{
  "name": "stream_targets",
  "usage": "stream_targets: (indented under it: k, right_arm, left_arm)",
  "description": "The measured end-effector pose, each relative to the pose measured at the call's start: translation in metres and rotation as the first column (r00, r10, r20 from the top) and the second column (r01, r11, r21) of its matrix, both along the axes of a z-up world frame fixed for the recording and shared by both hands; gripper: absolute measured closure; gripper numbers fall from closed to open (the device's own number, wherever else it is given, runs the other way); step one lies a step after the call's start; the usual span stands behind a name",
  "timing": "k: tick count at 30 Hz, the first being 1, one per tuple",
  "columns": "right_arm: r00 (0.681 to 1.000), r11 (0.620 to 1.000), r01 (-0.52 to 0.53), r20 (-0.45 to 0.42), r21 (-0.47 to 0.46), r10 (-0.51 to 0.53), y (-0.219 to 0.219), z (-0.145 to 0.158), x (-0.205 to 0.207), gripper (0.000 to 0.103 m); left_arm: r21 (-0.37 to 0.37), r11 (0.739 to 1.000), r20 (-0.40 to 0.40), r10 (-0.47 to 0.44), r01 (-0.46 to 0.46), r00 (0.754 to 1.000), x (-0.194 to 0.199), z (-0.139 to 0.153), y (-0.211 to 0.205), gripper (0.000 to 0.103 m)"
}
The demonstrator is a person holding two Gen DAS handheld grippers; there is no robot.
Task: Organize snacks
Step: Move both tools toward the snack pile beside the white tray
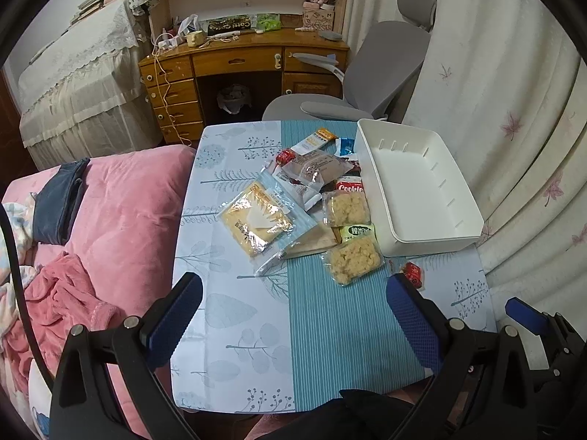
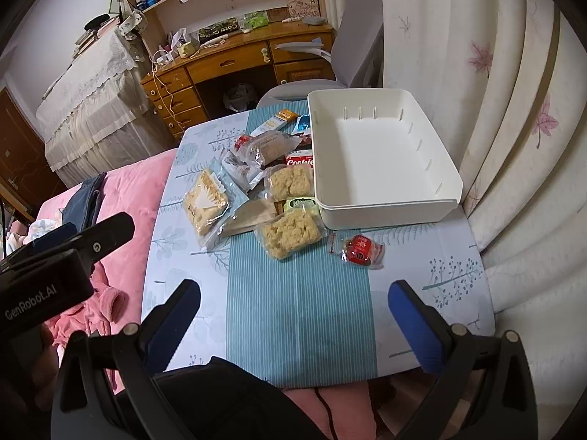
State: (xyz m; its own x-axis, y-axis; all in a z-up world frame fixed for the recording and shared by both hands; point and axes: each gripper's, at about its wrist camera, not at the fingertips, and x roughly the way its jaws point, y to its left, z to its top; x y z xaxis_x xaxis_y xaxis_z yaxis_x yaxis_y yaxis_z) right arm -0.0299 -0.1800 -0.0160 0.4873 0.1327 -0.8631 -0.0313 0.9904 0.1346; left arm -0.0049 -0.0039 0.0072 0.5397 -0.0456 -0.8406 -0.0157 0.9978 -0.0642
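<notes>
A pile of wrapped snacks lies mid-table: a flat yellow cracker pack, two clear packs of puffed rice cake, a red cookie packet and a small red sweet apart from the rest. An empty white bin stands right of the pile. My left gripper hovers open over the near table with nothing between its blue pads. My right gripper is likewise open and empty, nearer the red sweet.
The small table has a blue patterned cloth. A pink bed with clothes lies left, curtains right. A grey chair and wooden desk stand beyond the table.
</notes>
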Motion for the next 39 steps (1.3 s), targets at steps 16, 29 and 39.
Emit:
stream_targets:
  k: [16,29,39]
  right_arm:
    - [0.998,0.999,0.042,-0.037,0.01,-0.042,-0.002,-0.007,-0.007,0.0]
    - [0.988,0.99,0.143,-0.066,0.008,-0.142,-0.018,-0.012,-0.014,0.0]
    - [0.955,0.97,0.242,-0.182,0.012,-0.236,-0.048,-0.042,-0.013,0.0]
  left_arm:
    - [0.024,0.998,-0.022,-0.051,0.051,0.998,0.002,-0.011,-0.004,0.003]
    - [-0.029,0.995,-0.068,-0.102,0.1,0.992,0.013,-0.023,-0.009,0.003]
    - [-0.106,0.989,-0.195,-0.127,0.108,0.973,0.027,-0.058,-0.019,0.003]
